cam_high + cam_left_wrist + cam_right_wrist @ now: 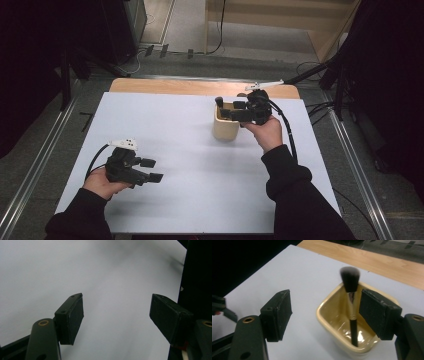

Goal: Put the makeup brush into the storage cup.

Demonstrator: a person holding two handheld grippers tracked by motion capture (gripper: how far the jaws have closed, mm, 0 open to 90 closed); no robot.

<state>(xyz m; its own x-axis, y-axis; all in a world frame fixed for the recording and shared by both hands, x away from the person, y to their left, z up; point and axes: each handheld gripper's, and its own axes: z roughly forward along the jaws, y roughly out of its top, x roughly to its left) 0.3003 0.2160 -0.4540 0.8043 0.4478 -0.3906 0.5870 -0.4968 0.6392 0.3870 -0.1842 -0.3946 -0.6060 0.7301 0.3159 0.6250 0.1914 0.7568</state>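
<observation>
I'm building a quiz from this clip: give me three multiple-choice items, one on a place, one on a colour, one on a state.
1. Where is the makeup brush?
A. flat on the white table
B. standing in the cream cup
C. held in the left gripper

2. What colour is the cup?
A. cream
B. blue
C. red

3. How are the right gripper jaws?
A. shut on the brush
B. open, gripping nothing
C. shut on the cup rim

Answers: B, its handle goes down inside the cup, bristles up; A, glossy cream walls; B, both pads stand apart, and clear of the brush.
</observation>
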